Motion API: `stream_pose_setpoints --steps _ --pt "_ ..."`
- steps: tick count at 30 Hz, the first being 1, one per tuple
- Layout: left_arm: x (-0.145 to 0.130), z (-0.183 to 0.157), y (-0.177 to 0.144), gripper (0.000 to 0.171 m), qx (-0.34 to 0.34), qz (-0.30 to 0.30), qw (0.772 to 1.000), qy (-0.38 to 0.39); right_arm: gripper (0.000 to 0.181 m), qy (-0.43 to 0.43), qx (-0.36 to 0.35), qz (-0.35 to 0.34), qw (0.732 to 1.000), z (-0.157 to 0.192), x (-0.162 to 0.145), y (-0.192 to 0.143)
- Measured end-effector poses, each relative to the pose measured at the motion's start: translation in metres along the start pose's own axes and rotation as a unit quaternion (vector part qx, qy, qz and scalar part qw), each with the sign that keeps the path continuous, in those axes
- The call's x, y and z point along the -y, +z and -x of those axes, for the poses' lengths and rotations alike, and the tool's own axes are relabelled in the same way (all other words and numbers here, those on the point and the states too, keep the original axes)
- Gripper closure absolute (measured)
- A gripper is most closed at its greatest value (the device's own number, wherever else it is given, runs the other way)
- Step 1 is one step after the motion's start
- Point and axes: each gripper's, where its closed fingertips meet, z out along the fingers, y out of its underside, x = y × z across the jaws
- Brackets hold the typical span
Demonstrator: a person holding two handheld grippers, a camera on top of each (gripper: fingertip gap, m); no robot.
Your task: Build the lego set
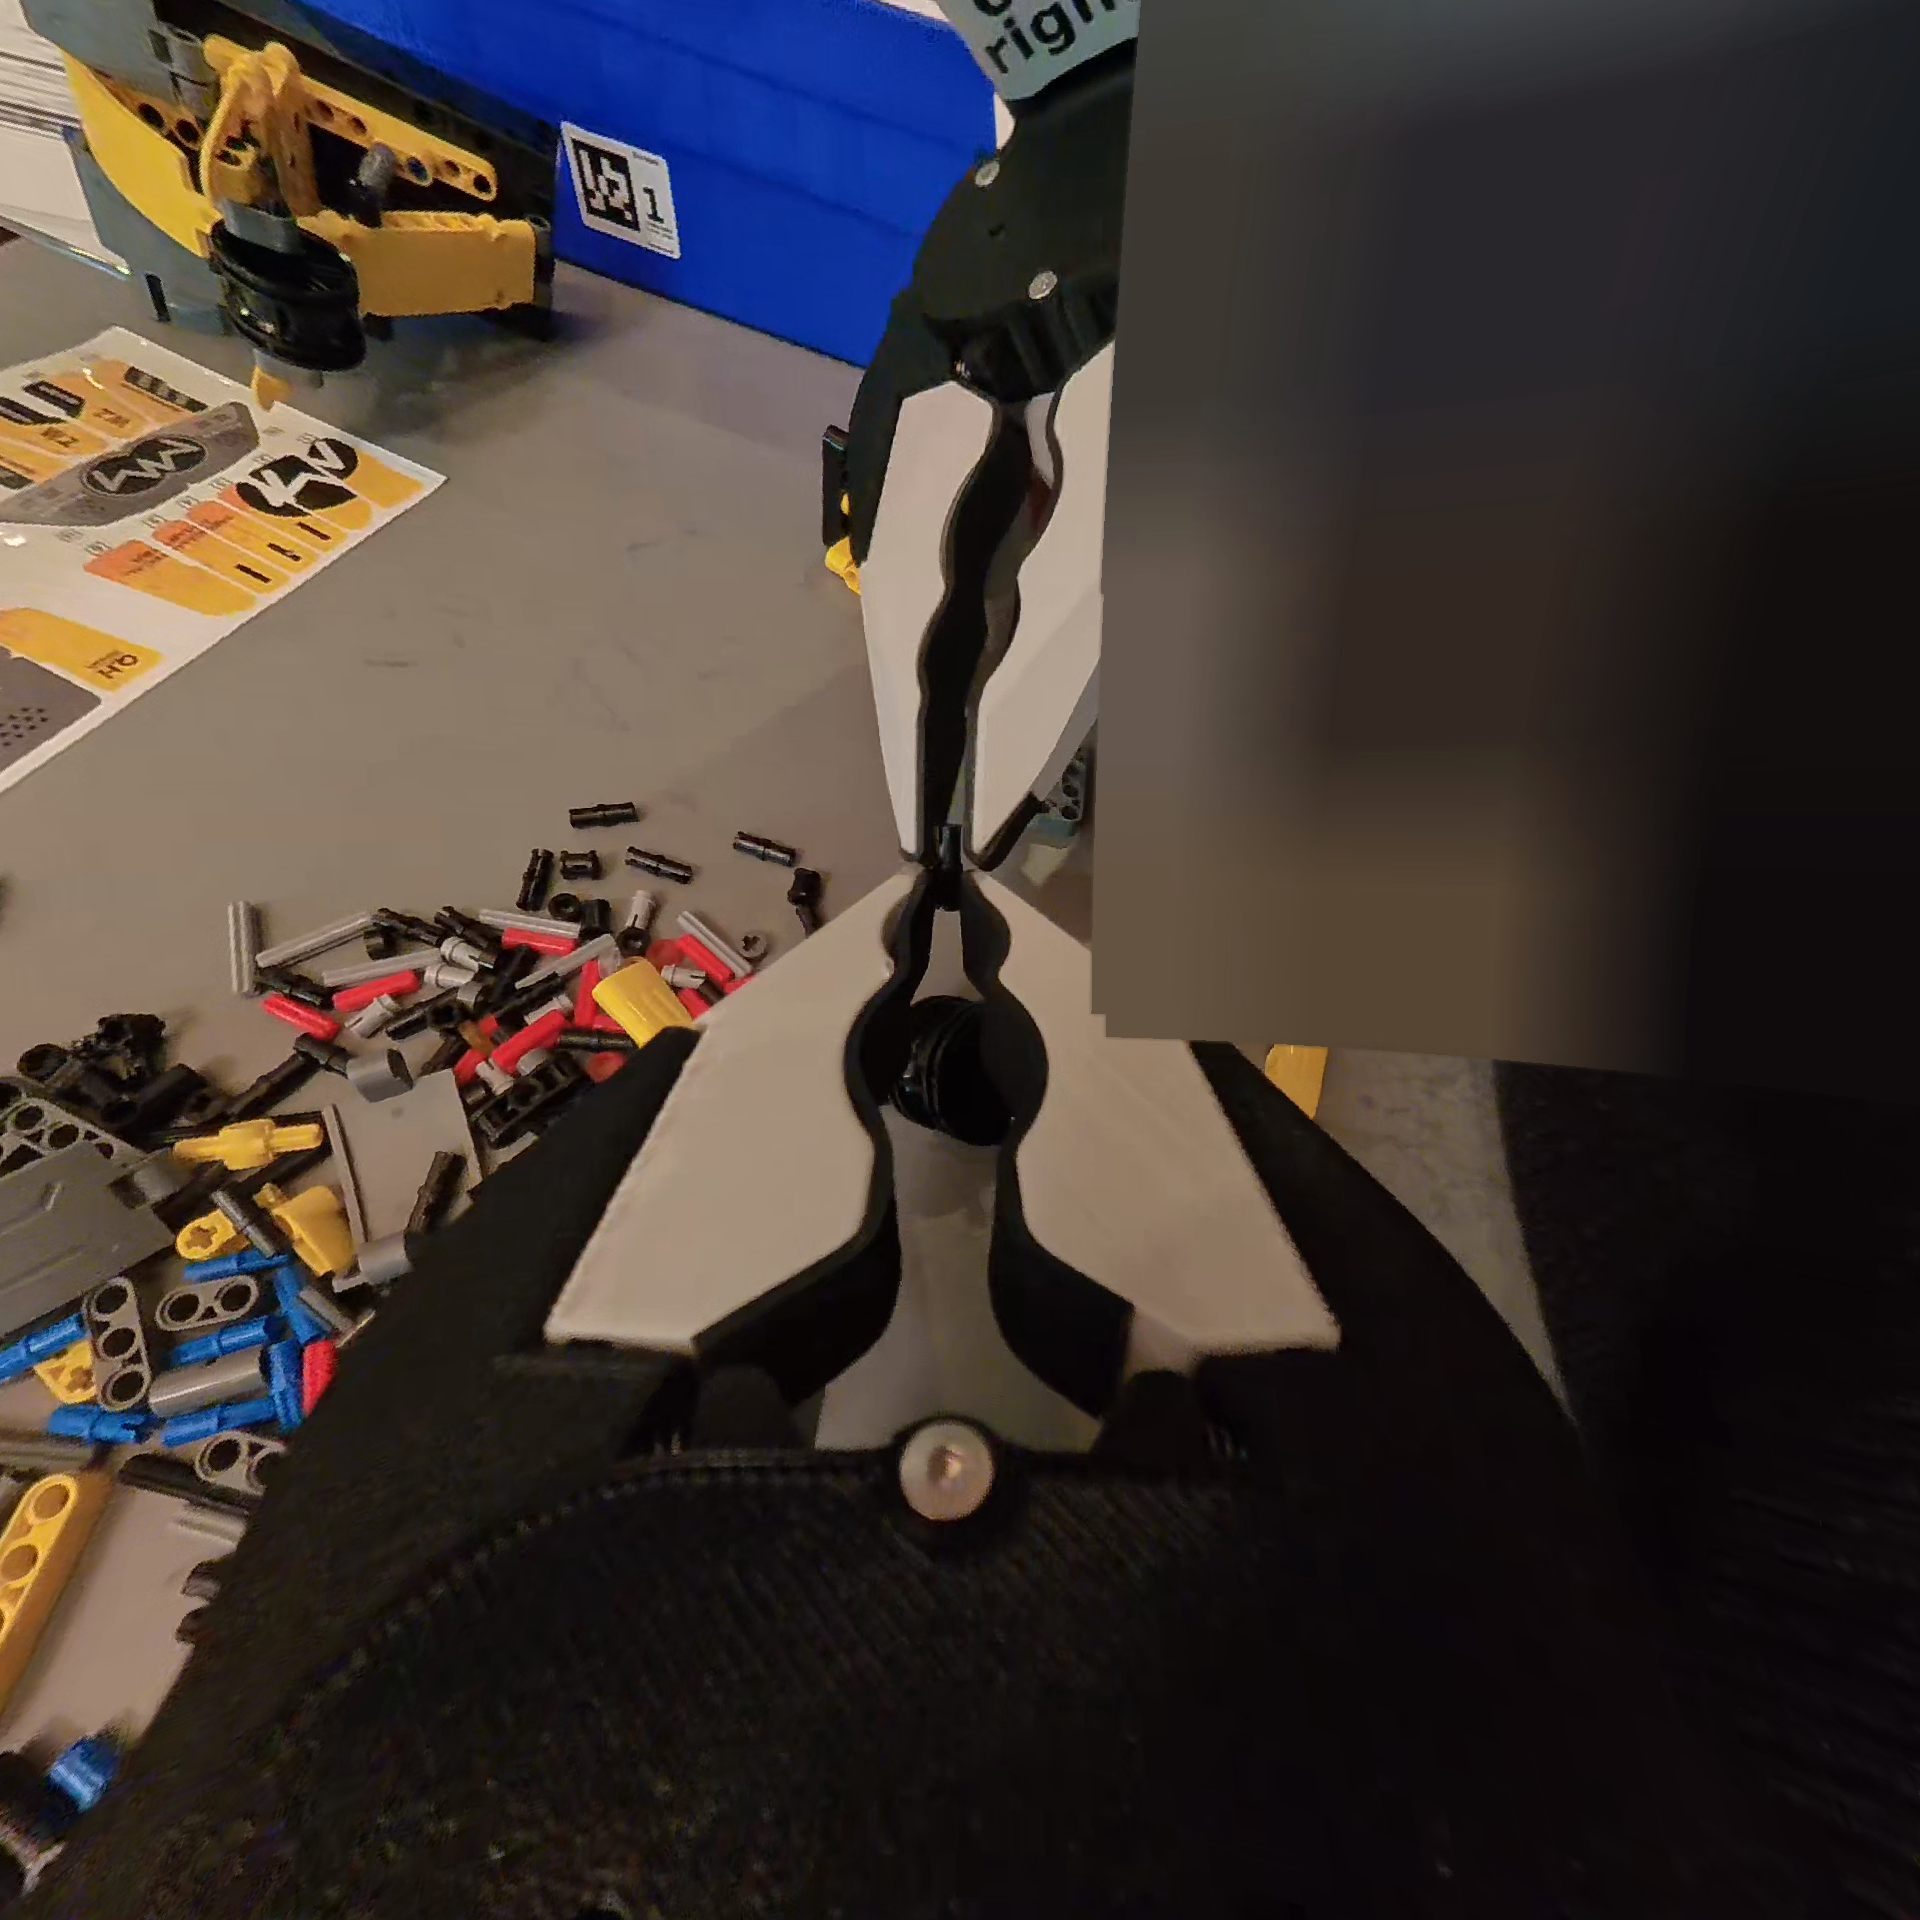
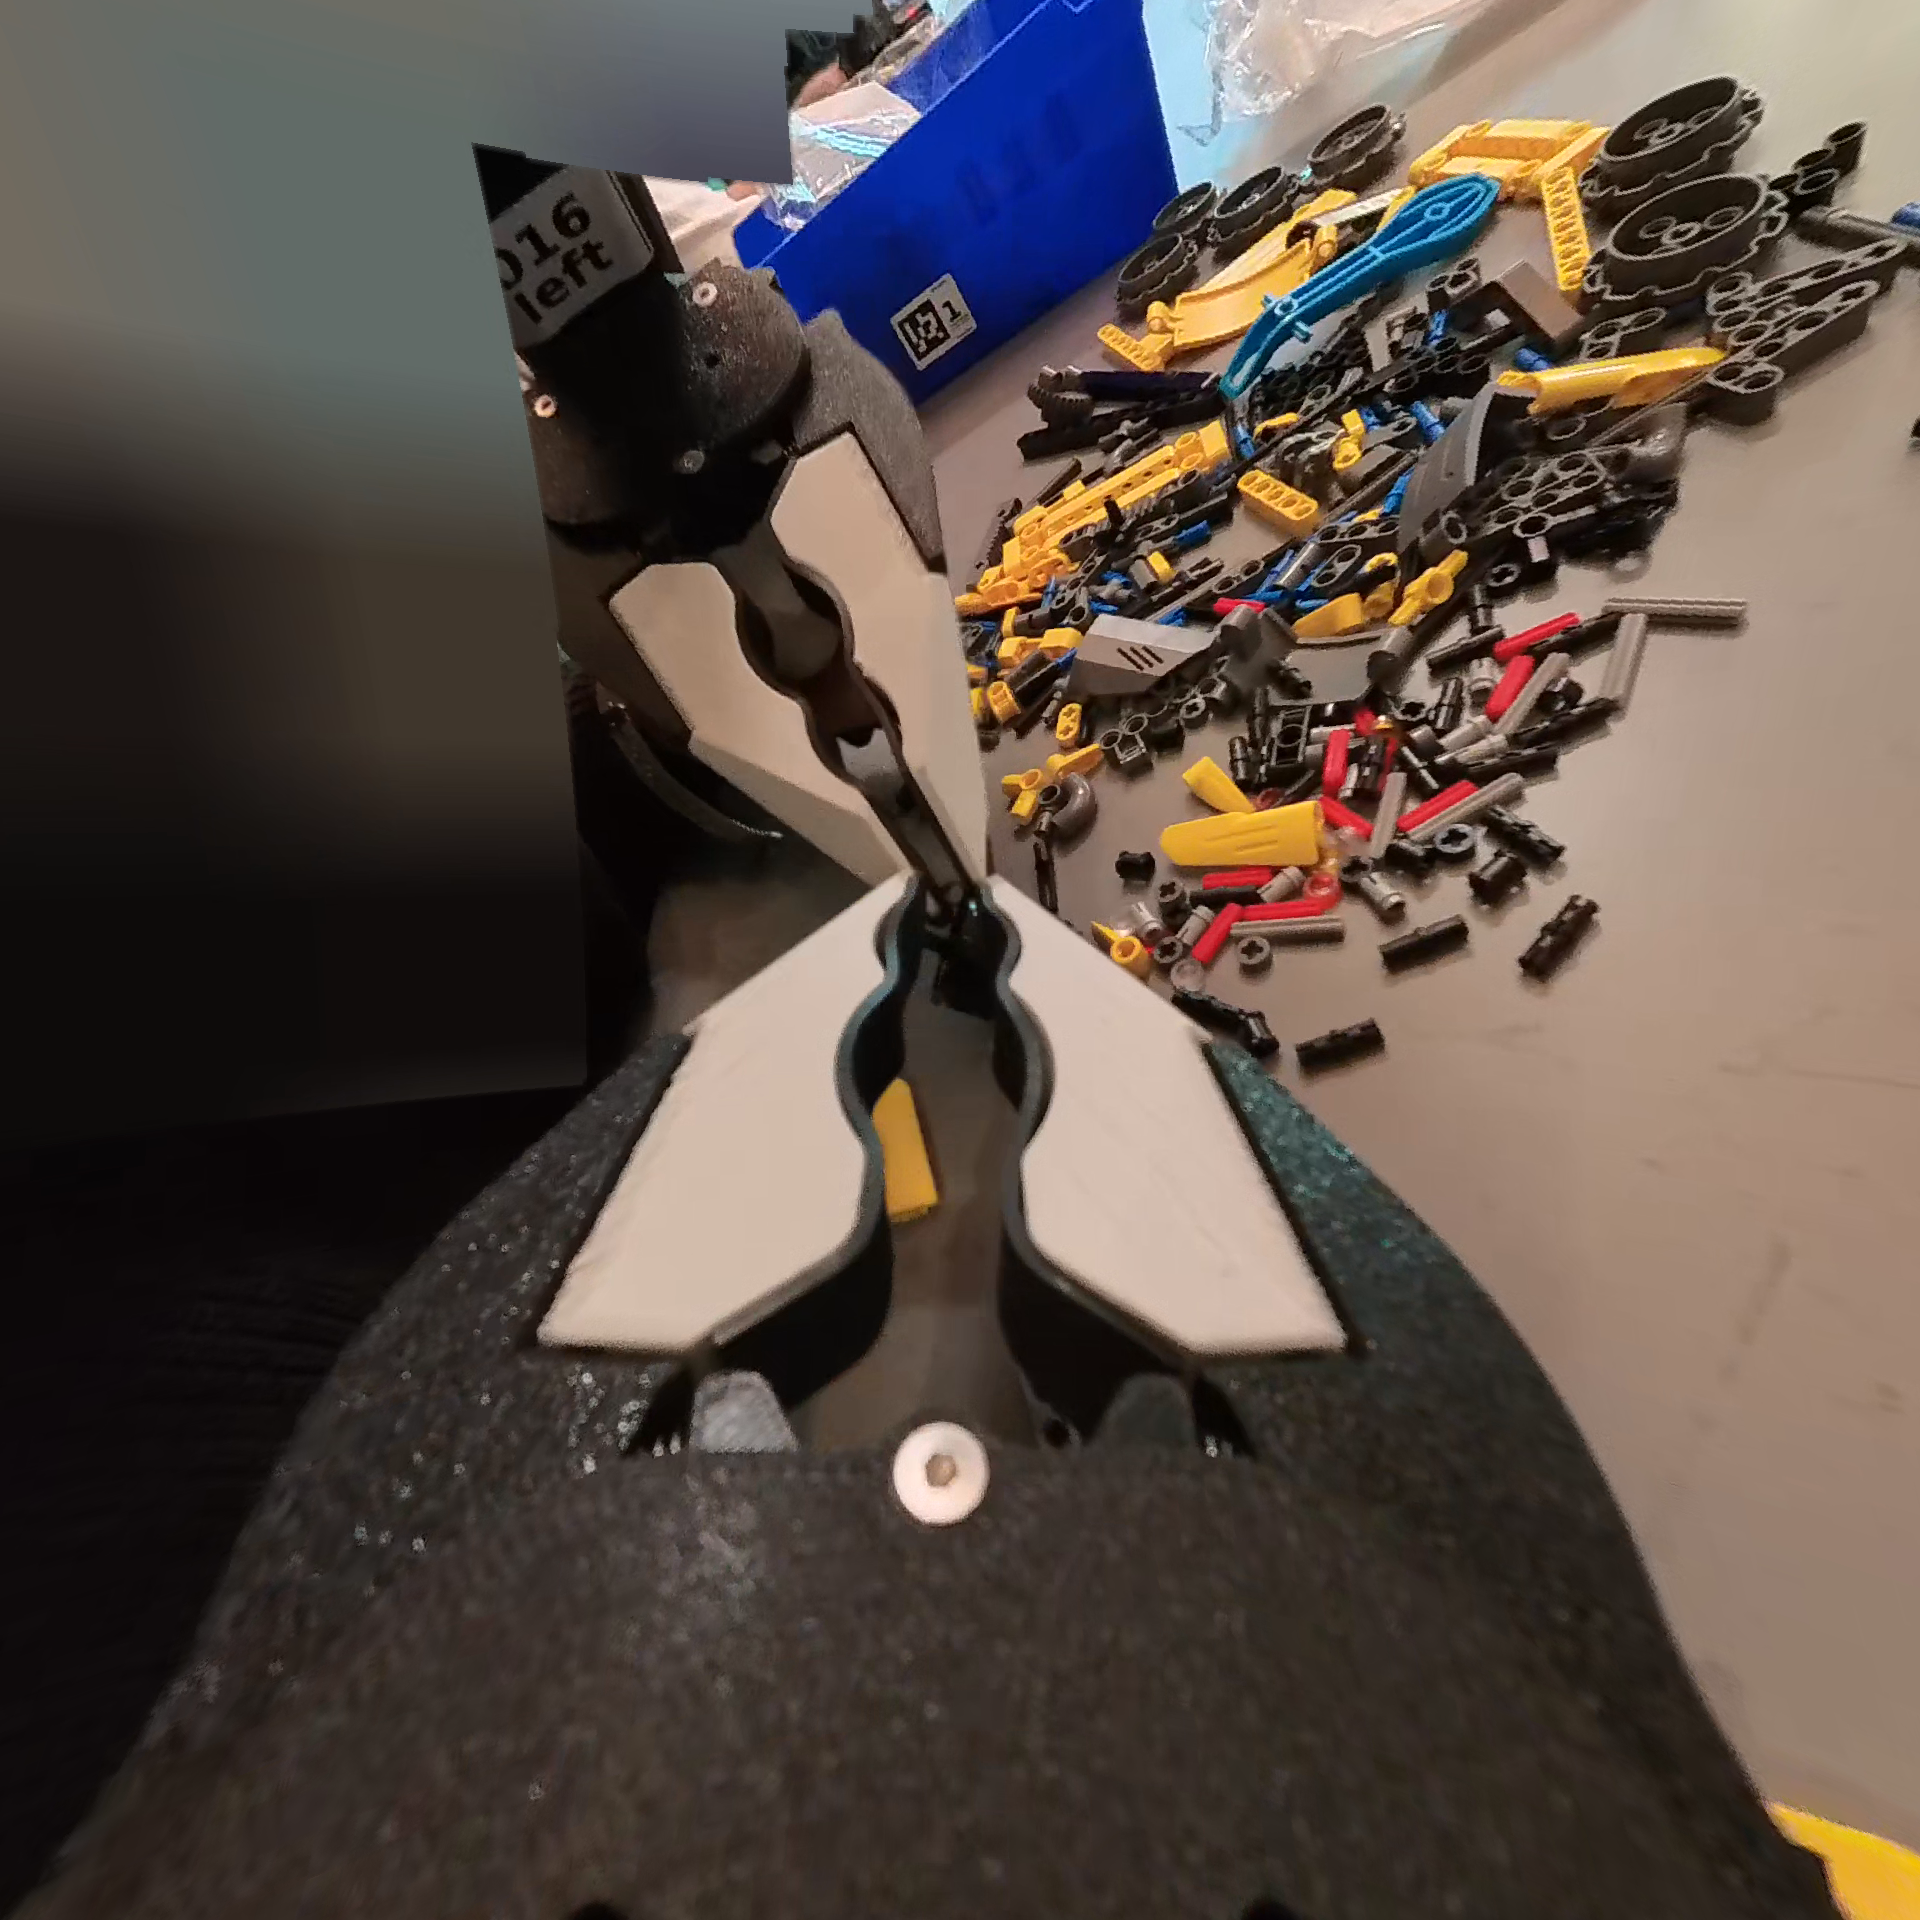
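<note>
Left gripper (image 1: pixel 943 883) and right gripper (image 2: pixel 951 899) meet tip to tip, each clenched on one end of a small black pin (image 1: pixel 947 844); a black ribbed wheel (image 1: pixel 951 1065) shows behind the left jaws; loose red, black, yellow parts (image 1: pixel 499 997) lie at 9 o'clock on the grey table (image 1: pixel 623 644); blue bin (image 1: pixel 748 156) at 12 o'clock, sticker sheet (image 1: pixel 156 540) at 10 o'clock.

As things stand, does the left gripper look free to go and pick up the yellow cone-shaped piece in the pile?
Probably not yet. The left gripper is shut on a small black pin, tip to tip with the right gripper. The yellow cone piece lies uncovered just left of its fingers.
</note>
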Motion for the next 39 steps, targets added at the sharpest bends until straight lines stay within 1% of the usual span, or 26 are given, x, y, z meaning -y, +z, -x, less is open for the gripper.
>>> stream_pose_setpoints --steps 2,6,11,13,14,15,16,19,22,28,31,35,39 --pt "0.0 -0.001 0.001 0.171 0.0 0.002 1.0 0.004 0.177 0.004 0.003 -0.001 1.0 0.001 0.0 -0.001" --pt "0.0 -0.004 0.002 0.171 -0.002 0.002 1.0 0.009 0.177 -0.013 -0.009 0.01 1.0 0.002 -0.001 -0.002" --pt "0.003 -0.006 0.001 0.171 -0.011 -0.008 1.0 0.0 0.177 -0.027 -0.018 0.011 0.999 0.005 0.001 -0.003" --pt "0.004 -0.004 0.001 0.17 -0.005 -0.012 1.0 0.001 0.177 -0.031 -0.024 0.005 0.999 0.004 0.003 -0.005" --pt "0.005 -0.002 0.001 0.165 0.001 -0.014 1.0 0.001 0.177 -0.036 -0.028 -0.005 0.999 0.003 0.007 -0.007" --pt "0.006 0.001 0.0 0.154 0.011 -0.017 1.0 0.0 0.177 -0.041 -0.033 -0.018 0.998 0.003 0.012 -0.01" --pt "0.007 0.004 -0.001 0.148 0.018 -0.02 1.0 -0.001 0.178 -0.044 -0.037 -0.032 0.998 0.003 0.017 -0.014" --pt "0.012 0.004 -0.004 0.144 0.014 -0.037 0.999 -0.01 0.178 -0.045 -0.042 -0.064 0.996 0.001 0.028 -0.026" --pt "0.014 0.005 -0.006 0.143 0.012 -0.046 0.999 -0.02 0.178 -0.047 -0.048 -0.072 0.995 -0.001 0.03 -0.031" --pt "0.014 0.008 -0.005 0.139 0.026 -0.046 0.998 -0.016 0.178 -0.102 -0.087 -0.067 0.989 -0.002 0.03 -0.04" --pt "0.015 0.009 -0.005 0.139 0.027 -0.048 0.998 -0.02 0.178 -0.116 -0.092 -0.074 0.986 0.0 0.032 -0.042" --pt "0.017 0.011 -0.007 0.139 0.032 -0.055 0.998 -0.024 0.178 -0.105 -0.076 -0.053 0.99 0.002 0.022 -0.031" --pt "0.017 0.011 -0.007 0.139 0.028 -0.057 0.998 -0.03 0.178 -0.13 -0.088 -0.03 0.987 0.001 0.015 -0.022"
